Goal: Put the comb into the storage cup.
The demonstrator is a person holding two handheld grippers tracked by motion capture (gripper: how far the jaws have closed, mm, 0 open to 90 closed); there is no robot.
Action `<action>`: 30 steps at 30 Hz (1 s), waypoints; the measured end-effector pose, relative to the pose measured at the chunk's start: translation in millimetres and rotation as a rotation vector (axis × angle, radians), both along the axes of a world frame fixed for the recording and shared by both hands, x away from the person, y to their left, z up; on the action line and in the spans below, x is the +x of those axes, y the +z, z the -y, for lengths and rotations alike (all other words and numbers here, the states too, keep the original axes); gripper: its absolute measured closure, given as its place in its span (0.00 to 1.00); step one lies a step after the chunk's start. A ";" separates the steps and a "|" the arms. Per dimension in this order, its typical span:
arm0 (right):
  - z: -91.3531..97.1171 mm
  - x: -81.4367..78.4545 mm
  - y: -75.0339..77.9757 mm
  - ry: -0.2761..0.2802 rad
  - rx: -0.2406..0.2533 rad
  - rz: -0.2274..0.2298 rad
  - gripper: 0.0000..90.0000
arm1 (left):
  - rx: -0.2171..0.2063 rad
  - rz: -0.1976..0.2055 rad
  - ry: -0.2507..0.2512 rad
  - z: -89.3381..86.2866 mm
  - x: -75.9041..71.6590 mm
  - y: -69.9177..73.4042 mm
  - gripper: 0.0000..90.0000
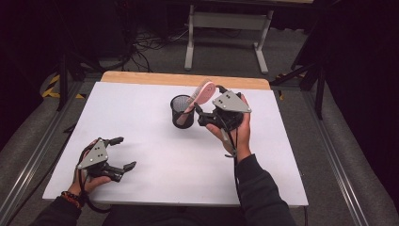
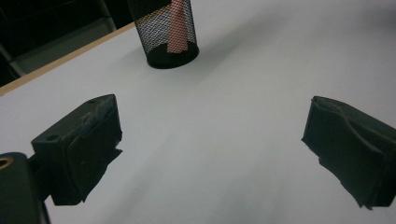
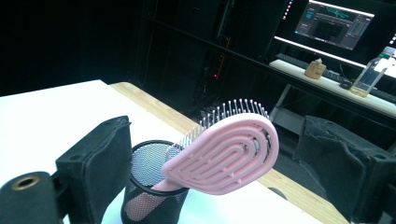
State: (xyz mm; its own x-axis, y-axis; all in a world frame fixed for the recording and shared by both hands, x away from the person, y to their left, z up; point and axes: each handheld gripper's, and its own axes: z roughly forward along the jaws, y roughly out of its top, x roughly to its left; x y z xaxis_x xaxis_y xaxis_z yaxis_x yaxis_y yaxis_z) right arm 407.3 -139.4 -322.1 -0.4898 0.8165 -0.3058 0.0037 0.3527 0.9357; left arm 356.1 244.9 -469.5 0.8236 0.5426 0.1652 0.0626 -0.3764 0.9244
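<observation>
A black mesh cup stands near the middle back of the white table. A pink hairbrush stands in it handle down, its head leaning right over the rim. My right gripper is just right of the cup, level with it, jaws pointing at it. In the right gripper view the brush head rises from the cup between the wide jaws of my right gripper, touching neither pad. My left gripper rests open and bare at the front left; its view shows the cup far ahead.
The table's wooden back edge lies just behind the cup. A white frame stands on the floor beyond. Metal rails run along both sides of the table. A lit monitor and bottles sit on a far desk.
</observation>
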 end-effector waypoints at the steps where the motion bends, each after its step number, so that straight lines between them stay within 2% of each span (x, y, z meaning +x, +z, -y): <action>1: -0.1 -1.6 -0.2 0.001 -0.006 0.004 0.12 | 0.000 0.000 0.003 -0.2 0.2 -0.1 0.06; 6: 1.5 -8.1 -4.0 0.010 -0.022 0.014 0.12 | -0.003 -0.004 0.005 -0.8 0.8 -0.4 0.06; 11: 4.6 -13.7 -8.7 0.021 -0.004 0.018 0.12 | 0.006 -0.006 0.001 0.5 0.9 -1.1 0.06; 20: 7.1 -23.4 -17.9 0.028 -0.044 0.041 0.11 | 0.010 -0.011 0.004 0.4 0.9 -1.3 0.05; 27: 14.5 -29.6 -24.1 0.036 -0.040 0.032 0.11 | 0.009 -0.011 0.004 -0.1 0.8 -1.2 0.05; 30: 17.1 -31.7 -24.8 0.030 -0.046 0.041 0.11 | 0.011 -0.010 0.003 0.0 0.8 -1.1 0.05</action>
State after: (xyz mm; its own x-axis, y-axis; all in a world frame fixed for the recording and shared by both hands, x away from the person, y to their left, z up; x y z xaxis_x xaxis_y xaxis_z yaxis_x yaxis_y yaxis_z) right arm 375.6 -156.5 -346.9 -0.5001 0.7862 -0.3630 -0.0461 0.3944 0.9178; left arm 356.9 244.9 -470.6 0.8237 0.5433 0.1623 0.0733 -0.3859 0.9196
